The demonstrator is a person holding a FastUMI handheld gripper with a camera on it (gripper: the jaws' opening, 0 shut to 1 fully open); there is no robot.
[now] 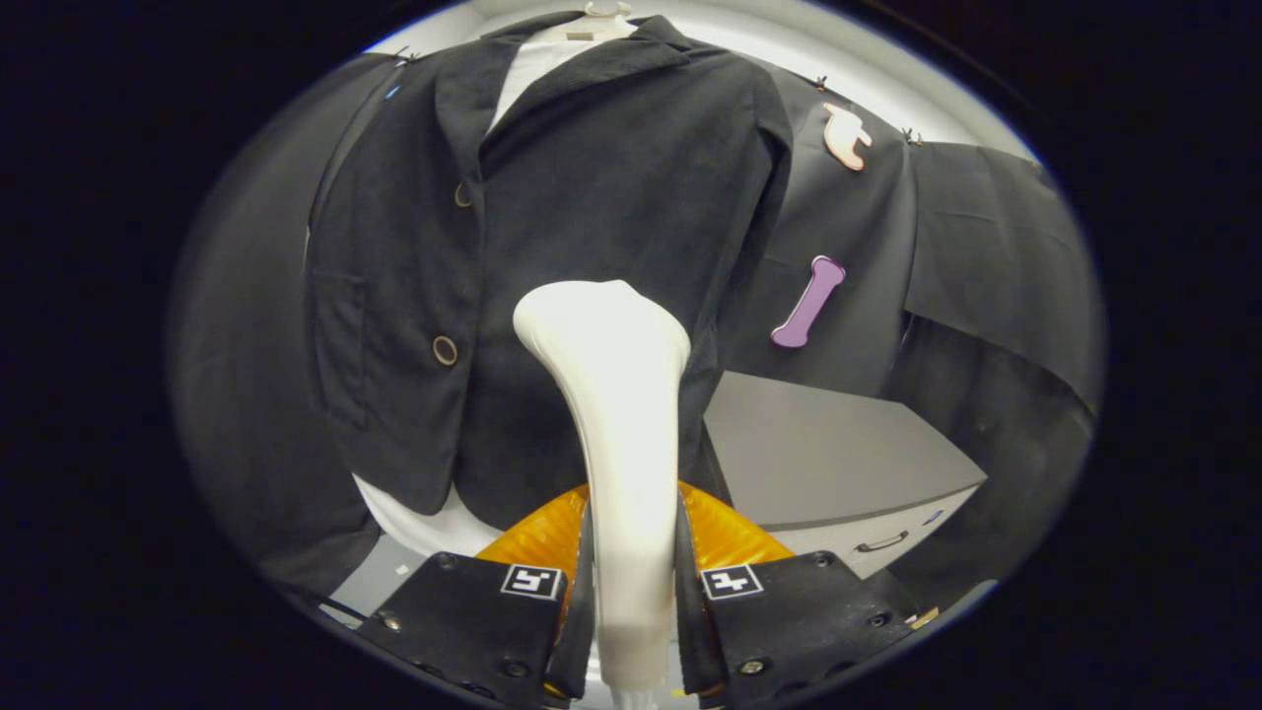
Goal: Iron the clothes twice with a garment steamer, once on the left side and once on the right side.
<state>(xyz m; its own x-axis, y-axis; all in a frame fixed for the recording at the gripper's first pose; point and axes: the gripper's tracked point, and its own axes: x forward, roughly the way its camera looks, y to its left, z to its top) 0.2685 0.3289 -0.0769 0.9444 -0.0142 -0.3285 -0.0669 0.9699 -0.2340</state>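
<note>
A black jacket [592, 217] hangs on a hanger over a white shirt [532, 59], facing me. My gripper [631, 592] is shut on the white garment steamer [621, 414], both fingers pressing on its handle. The steamer's head rises beyond the fingers and sits in front of the jacket's lower middle, a little right of the lower button [445, 350]. I cannot tell whether the head touches the cloth. The white shirt hem [424, 518] shows below the jacket's bottom edge.
An orange ribbed object [730, 537] lies just behind the fingers, under the steamer. A grey cabinet [838, 454] with a drawer handle stands to the right, below the jacket. Black cloth walls surround the hanging garment.
</note>
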